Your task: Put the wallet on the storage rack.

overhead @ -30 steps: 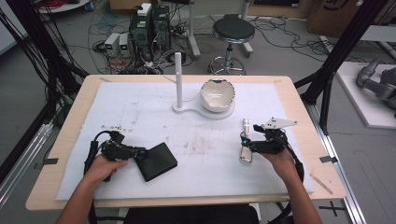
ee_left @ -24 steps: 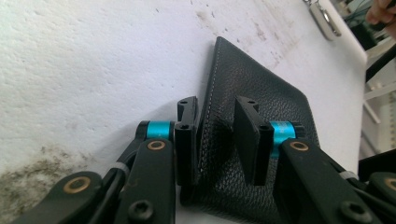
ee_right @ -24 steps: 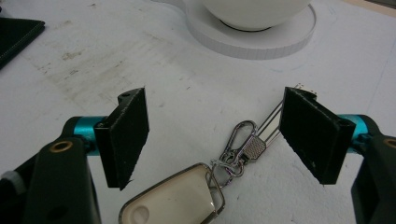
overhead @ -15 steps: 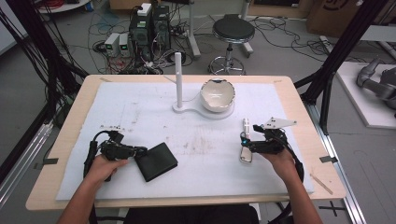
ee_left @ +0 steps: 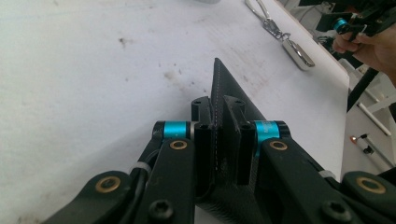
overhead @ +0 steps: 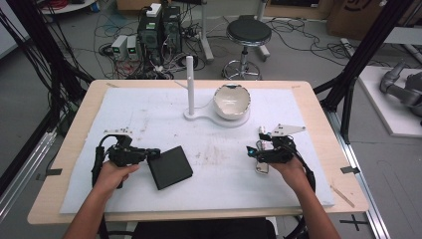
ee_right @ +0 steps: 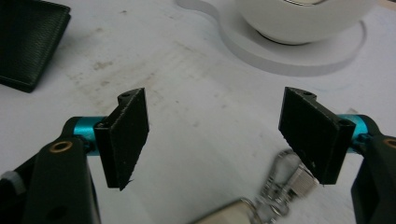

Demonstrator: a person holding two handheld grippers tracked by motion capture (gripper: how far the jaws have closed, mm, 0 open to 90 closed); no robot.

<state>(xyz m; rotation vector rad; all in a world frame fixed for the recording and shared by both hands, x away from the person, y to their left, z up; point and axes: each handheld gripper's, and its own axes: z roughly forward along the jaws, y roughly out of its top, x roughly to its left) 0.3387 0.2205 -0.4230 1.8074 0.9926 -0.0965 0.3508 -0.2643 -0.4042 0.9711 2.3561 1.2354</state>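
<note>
Black leather wallet (overhead: 170, 167) lies toward the bench's near left edge, and my left gripper (overhead: 153, 155) has just been closing: its jaws are now clamped on the wallet's edge, so I judge it ready to lift. My right gripper (overhead: 252, 151) stands wide open, holding nothing, over the keyring (overhead: 261, 164).

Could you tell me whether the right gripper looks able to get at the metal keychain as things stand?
Probably yes: the right gripper has its jaws wide open just above the keychain, and nothing lies between them on the white mat.
</note>
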